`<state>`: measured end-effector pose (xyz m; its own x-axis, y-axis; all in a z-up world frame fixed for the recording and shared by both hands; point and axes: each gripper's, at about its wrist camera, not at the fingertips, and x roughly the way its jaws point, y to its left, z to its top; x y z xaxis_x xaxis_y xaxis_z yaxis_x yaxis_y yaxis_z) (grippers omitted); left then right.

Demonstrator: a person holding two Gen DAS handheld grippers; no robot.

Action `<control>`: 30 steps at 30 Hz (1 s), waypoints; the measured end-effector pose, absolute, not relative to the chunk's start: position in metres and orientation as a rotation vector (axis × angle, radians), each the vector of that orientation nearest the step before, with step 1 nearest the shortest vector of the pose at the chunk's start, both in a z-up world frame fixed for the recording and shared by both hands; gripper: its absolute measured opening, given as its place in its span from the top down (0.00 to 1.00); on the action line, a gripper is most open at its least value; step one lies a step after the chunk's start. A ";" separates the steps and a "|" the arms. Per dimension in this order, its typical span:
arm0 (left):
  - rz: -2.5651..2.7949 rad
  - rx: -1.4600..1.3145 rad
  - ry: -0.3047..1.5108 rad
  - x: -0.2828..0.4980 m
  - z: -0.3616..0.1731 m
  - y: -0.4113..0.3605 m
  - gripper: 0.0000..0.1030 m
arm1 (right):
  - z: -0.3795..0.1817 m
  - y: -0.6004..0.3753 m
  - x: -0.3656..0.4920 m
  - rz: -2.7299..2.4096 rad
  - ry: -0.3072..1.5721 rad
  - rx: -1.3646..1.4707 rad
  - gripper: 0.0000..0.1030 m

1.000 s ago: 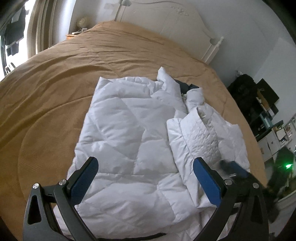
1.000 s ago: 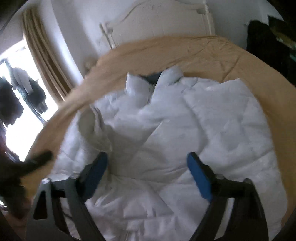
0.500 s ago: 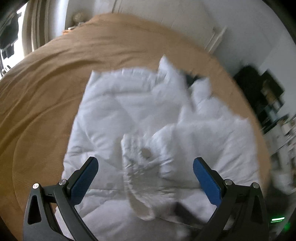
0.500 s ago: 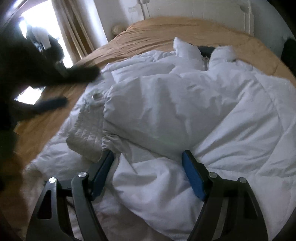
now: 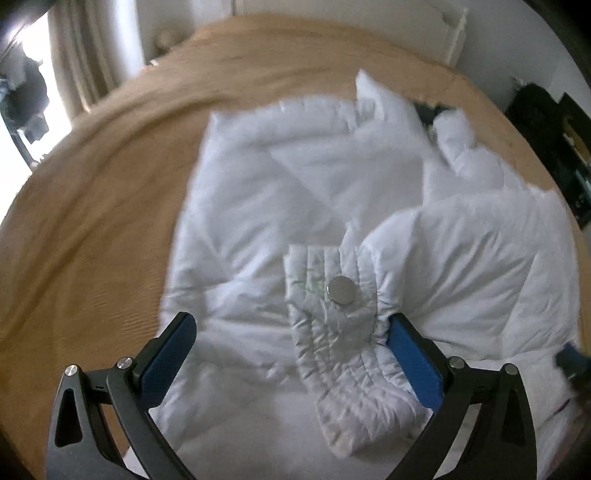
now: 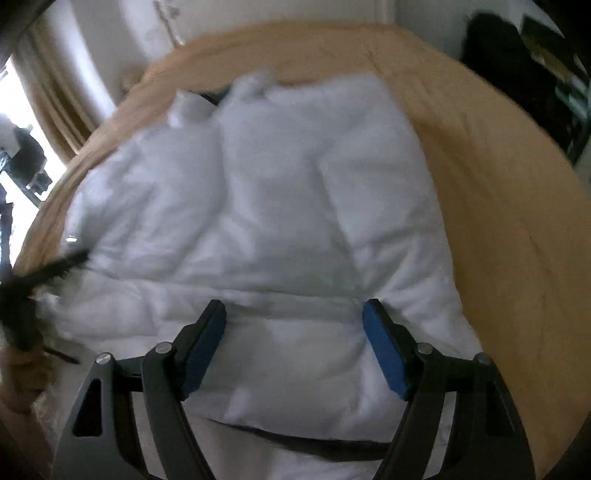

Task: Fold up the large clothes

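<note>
A home bedroom: a bed (image 5: 92, 206) in tan cover, white headboard (image 5: 351, 22), curtained window (image 5: 92, 55).

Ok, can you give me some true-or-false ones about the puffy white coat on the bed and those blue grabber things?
1. The white puffy coat lies on a tan bedspread. True.
2. The left gripper is squeezing the cuff. False: its jaws stand open, with the quilted cuff lying between them.
3. A round silver snap button sits on the cuff. True.
4. The right gripper is shut tight. False: it is open above the coat.
5. The bedspread is blue. False: only the gripper pads are blue.
</note>
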<state>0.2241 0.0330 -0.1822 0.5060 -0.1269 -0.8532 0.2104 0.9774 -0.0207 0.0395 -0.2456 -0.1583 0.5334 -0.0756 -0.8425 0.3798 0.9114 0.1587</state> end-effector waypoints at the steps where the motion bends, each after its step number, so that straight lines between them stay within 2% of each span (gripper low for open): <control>1: -0.204 0.112 0.952 0.212 -0.163 0.027 0.01 | -0.164 -0.247 0.038 -0.276 0.970 0.354 0.25; 5: -0.348 0.163 0.830 0.181 -0.127 -0.006 0.00 | -0.166 -0.237 0.045 -0.298 0.976 0.294 0.22; 7: -0.417 0.207 0.874 0.177 -0.140 -0.022 0.00 | -0.166 -0.238 0.047 -0.295 0.978 0.300 0.21; 10: -0.381 0.365 0.963 0.180 -0.188 -0.035 0.00 | -0.147 -0.247 0.039 -0.273 0.959 0.366 0.21; 12: -0.403 0.348 1.001 0.183 -0.214 -0.025 0.00 | -0.135 -0.259 0.042 -0.270 0.929 0.395 0.21; 17: -0.425 0.241 1.051 0.194 -0.214 -0.002 0.00 | -0.118 -0.292 0.090 -0.324 0.911 0.359 0.21; 21: -0.416 0.256 1.032 0.194 -0.215 -0.007 0.00 | -0.135 -0.318 0.147 -0.327 0.959 0.430 0.21; 24: -0.418 0.257 1.033 0.191 -0.214 -0.007 0.00 | -0.148 -0.336 0.174 -0.360 0.979 0.449 0.13; 26: -0.420 0.256 1.034 0.189 -0.217 -0.007 0.00 | -0.155 -0.347 0.186 -0.384 0.981 0.458 0.04; 30: -0.417 0.258 1.031 0.189 -0.217 -0.009 0.00 | -0.167 -0.363 0.206 -0.436 1.001 0.457 0.00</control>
